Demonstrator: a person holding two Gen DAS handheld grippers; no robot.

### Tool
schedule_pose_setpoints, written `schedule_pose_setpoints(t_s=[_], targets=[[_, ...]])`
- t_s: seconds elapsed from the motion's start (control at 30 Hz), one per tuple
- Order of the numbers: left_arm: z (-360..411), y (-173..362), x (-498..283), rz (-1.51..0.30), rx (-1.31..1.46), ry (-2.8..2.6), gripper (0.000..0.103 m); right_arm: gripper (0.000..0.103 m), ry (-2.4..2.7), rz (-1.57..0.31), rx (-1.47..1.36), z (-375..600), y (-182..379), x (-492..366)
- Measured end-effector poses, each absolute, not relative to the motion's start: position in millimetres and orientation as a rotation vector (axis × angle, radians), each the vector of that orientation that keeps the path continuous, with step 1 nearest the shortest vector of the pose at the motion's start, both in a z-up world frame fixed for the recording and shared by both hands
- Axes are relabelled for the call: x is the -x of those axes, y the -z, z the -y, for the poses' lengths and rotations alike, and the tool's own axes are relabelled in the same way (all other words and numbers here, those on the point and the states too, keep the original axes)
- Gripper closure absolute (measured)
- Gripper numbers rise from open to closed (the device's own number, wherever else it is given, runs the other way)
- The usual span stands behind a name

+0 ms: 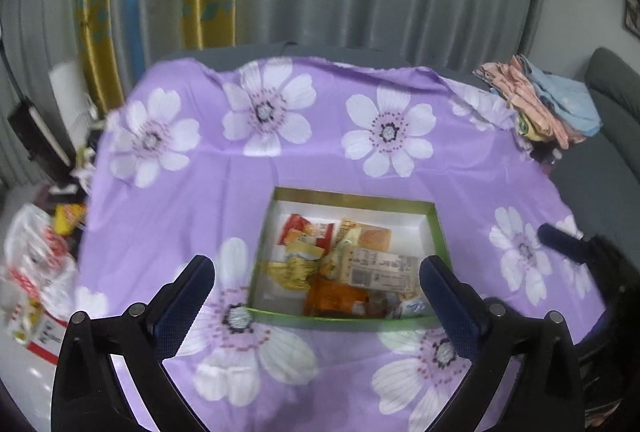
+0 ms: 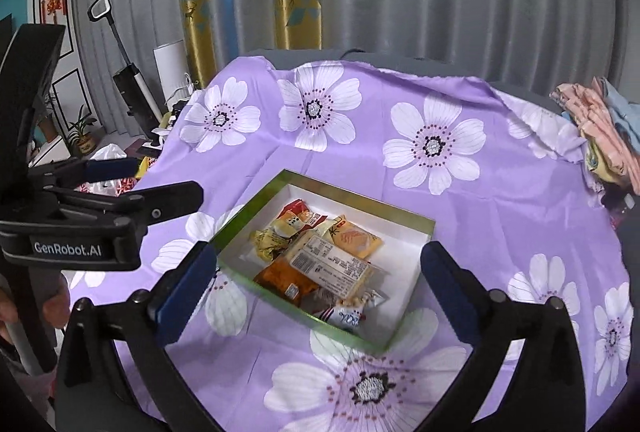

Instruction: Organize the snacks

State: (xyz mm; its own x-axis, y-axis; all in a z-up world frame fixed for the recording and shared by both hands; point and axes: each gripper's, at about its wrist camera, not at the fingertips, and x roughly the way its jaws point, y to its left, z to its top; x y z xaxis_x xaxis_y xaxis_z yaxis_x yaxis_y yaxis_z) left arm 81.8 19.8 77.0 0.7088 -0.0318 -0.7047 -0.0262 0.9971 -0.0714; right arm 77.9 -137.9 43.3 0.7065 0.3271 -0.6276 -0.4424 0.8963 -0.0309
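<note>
A shallow green-rimmed box [image 1: 438,228] with a white floor sits on the purple flowered cloth [image 1: 320,160]. It holds several snack packets: red and yellow ones at the back, a pale packet with a printed label [image 1: 380,268], an orange packet [image 1: 336,296]. My left gripper [image 1: 316,272] is open and empty, hovering above the box's near side. In the right wrist view the box [image 2: 400,212] lies between the wide-open fingers of my right gripper [image 2: 316,264], which is empty. The left gripper's body [image 2: 100,216] shows at the left there.
A pile of folded clothes [image 1: 540,100] lies at the cloth's far right corner. Plastic bags and packets [image 1: 36,264] sit on the floor to the left. Grey and gold curtains hang behind. A vacuum [image 2: 128,80] and plants stand at left.
</note>
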Motion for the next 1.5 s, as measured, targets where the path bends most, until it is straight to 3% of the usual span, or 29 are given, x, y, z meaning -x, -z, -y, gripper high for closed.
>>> schedule_pose_setpoints(t_s=[0.43, 1.5], targets=[[-22.5, -111.7, -49.9, -0.738, 0.074, -0.070, 0.001, 0.000, -0.433, -0.594, 0.208, 138.7, -80.6, -41.8], [-19.2, -115.0, -45.7, -0.744, 0.065, -0.084, 0.001, 0.000, -0.426, -0.597, 0.205, 142.4, -80.7, -41.2]])
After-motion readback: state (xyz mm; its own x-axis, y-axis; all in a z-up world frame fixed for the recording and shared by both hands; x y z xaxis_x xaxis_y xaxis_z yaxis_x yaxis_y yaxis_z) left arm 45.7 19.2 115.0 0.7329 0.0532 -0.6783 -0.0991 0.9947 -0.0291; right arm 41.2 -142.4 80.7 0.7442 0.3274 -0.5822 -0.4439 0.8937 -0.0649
